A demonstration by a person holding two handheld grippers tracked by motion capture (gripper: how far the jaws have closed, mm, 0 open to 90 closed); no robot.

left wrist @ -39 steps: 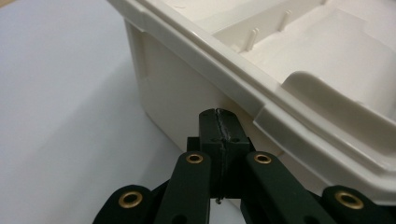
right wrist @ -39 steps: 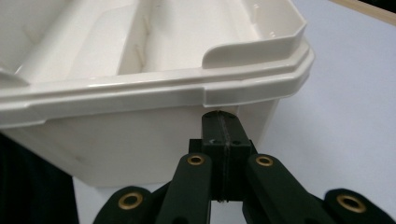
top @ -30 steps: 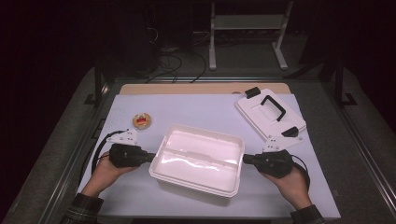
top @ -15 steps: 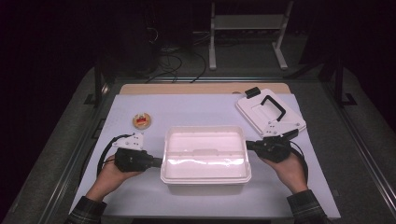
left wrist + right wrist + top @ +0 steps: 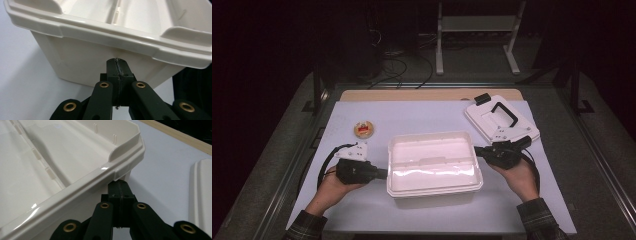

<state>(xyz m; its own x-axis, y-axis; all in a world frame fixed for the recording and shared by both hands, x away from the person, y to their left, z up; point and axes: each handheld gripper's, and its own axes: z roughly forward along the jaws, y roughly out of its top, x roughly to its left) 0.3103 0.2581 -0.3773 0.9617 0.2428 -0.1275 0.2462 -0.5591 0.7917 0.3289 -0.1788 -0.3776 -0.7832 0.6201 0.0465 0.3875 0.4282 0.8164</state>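
From the high view, the white tub [image 5: 434, 162] sits open side up near the middle of the tabletop [image 5: 422, 117], a little toward the near edge; the left tongs [image 5: 382, 173] meet its left end and the right tongs [image 5: 478, 150] its right end, one on each short side, which reads as a balanced two-handed hold for shifting or steadying a wide, light container; the lid with the black handle [image 5: 501, 121] lies apart toward the far right corner, out of the way, and a small round disc [image 5: 363, 129] rests toward the far left.

In the left gripper view, the left tongs [image 5: 118, 65] are pressed together with no gap, their tips tucked just under the tub's rim [image 5: 105, 32] against the wall; the ledge gives them something to bear on, so they prop rather than pinch.

In the right gripper view, the right tongs [image 5: 120, 188] are likewise closed tight on nothing, tips lodged beneath the rim [image 5: 82, 185] near a corner; the tabletop [image 5: 162, 162] lies bare beyond.
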